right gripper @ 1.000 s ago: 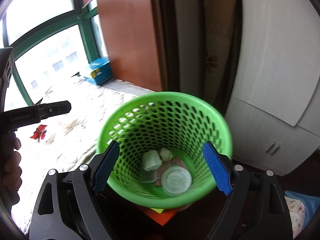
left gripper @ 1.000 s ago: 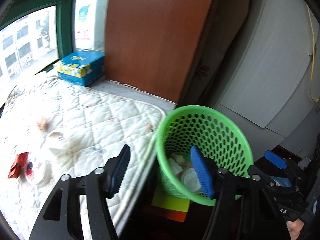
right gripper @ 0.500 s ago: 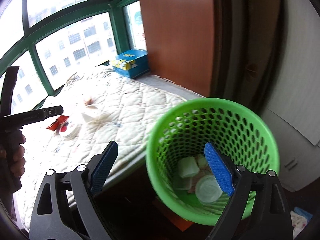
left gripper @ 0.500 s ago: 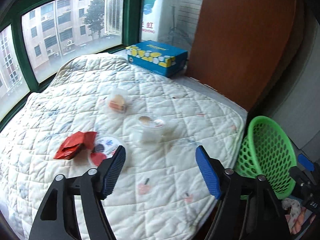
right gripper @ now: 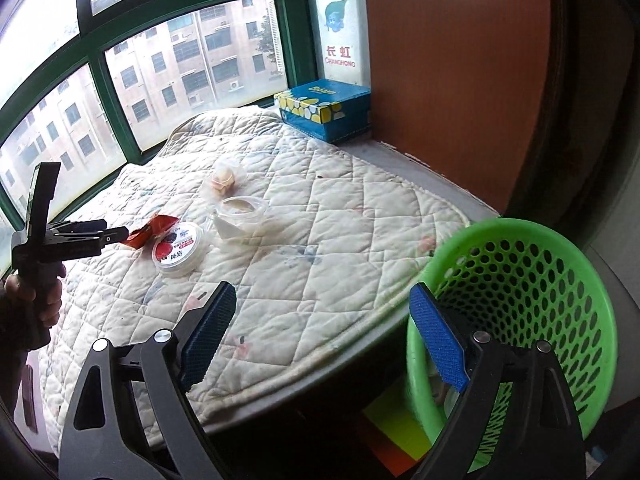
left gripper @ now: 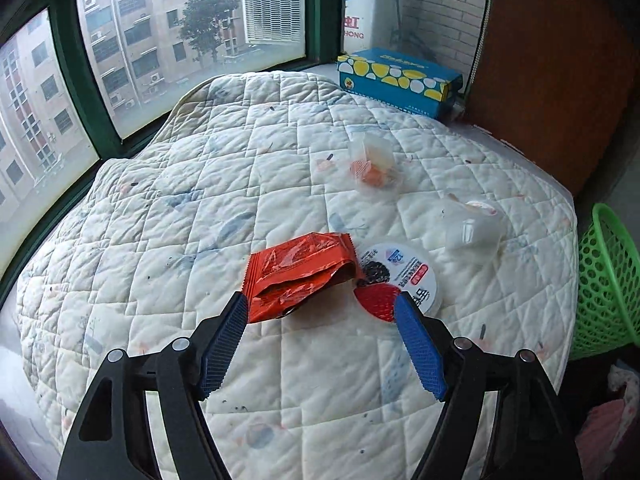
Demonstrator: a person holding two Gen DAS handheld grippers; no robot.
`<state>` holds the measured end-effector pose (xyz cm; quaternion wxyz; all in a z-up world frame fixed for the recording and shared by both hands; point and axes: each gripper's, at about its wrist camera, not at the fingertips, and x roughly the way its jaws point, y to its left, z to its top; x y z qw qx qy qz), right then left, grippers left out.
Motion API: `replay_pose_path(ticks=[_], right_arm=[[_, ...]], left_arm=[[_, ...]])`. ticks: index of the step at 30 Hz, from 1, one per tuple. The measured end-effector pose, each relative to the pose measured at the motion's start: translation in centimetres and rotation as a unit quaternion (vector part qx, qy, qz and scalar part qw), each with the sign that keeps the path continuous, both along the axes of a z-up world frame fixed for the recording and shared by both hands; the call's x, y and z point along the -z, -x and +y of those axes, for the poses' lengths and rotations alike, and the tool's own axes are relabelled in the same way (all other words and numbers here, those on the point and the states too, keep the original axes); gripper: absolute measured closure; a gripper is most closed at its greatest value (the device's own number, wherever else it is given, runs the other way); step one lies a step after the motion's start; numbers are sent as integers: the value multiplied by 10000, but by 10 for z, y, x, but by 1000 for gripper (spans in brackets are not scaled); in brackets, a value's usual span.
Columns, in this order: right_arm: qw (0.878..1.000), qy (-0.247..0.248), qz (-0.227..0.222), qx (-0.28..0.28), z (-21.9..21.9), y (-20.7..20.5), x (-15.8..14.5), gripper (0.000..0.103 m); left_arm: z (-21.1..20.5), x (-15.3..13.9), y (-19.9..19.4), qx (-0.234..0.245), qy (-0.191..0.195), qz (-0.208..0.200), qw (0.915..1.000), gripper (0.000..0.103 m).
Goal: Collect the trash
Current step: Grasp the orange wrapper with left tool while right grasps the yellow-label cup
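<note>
The left gripper (left gripper: 320, 320) stands wide apart with nothing between its pads, which have just been opening. Its tips hang just short of the red wrapper (left gripper: 298, 276), which lies crumpled on the quilt (left gripper: 160, 240) at twelve o'clock from the gripper. Touching the wrapper at its three o'clock side is a round printed lid (left gripper: 400, 276). Farther off, toward one o'clock, sit a clear cup (left gripper: 472, 228) and a clear tub with food scraps (left gripper: 374, 164). The right gripper (right gripper: 324, 336) is likewise wide and empty, hovering over the quilt's near edge with the green basket (right gripper: 520, 300) at its three o'clock.

The wrapper looks feather-light, thin and crackly, probably slippery foil. It would likely fold flat under a squeeze, so pinching the puffed near edge seems safest. The lid appears stiff but lies flat, and is probably harder to get under.
</note>
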<state>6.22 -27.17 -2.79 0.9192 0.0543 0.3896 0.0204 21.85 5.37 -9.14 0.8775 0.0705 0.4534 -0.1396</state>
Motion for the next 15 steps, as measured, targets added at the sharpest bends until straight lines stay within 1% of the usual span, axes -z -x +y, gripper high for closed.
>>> replay_pose_path(ticks=[3, 7, 11, 14, 15], right_arm=[[9999, -63, 109, -90, 10, -14, 7, 16], [9994, -123, 223, -235, 25, -31, 14, 16], [9986, -143, 327, -380, 40, -50, 21, 16], [9977, -201, 410, -495, 50, -64, 29, 16], [9974, -229, 443, -527, 52, -68, 31, 16]], left_arm=[[2, 13, -8, 256, -254, 44, 9993, 31], [6, 27, -20, 443, -363, 119, 9983, 39], [7, 38, -26, 612, -452, 90, 9971, 40], [5, 44, -29, 660, -605, 37, 9960, 40], [5, 46, -30, 680, -619, 24, 9958, 42]])
